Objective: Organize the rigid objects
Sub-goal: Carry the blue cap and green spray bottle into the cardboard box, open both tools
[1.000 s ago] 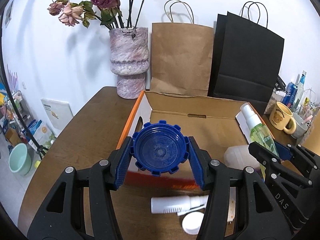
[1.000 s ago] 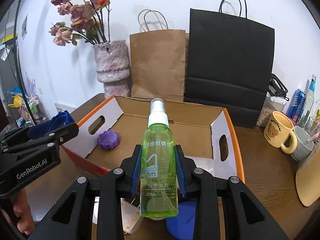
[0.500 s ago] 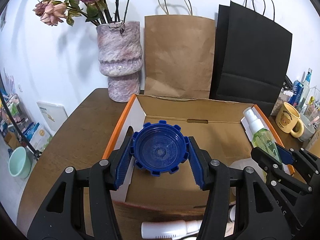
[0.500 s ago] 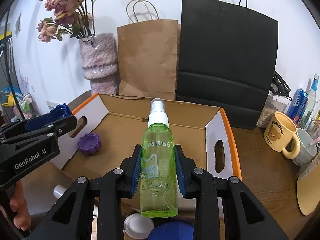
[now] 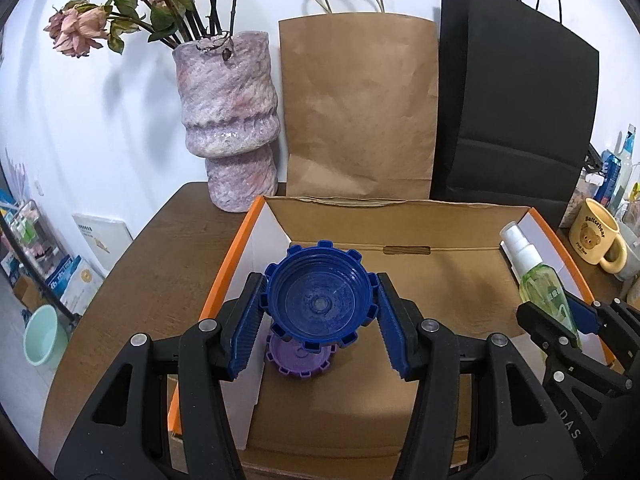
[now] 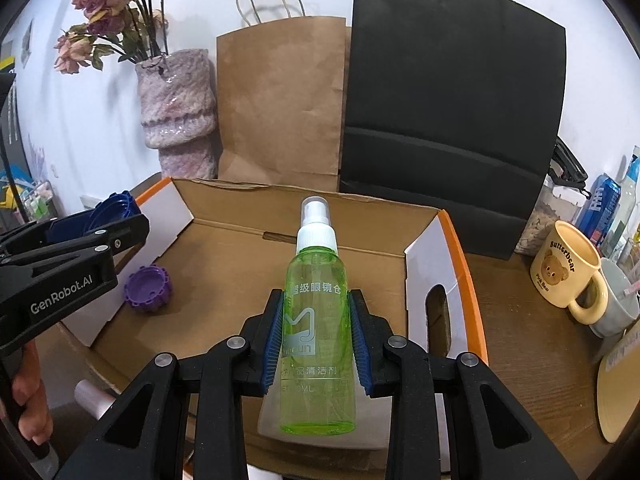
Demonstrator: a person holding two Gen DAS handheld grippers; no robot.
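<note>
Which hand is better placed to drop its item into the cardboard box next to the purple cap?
Left. Its tongs hold the blue cap directly over the purple cap on the box floor. The right tongs hold the green spray bottle nearer the opposite wall.

it looked like a lived-in home: a brown wooden table against a white wall, a vase of dried roses, paper shopping bags, a bear mug and drink cans at the side
</note>
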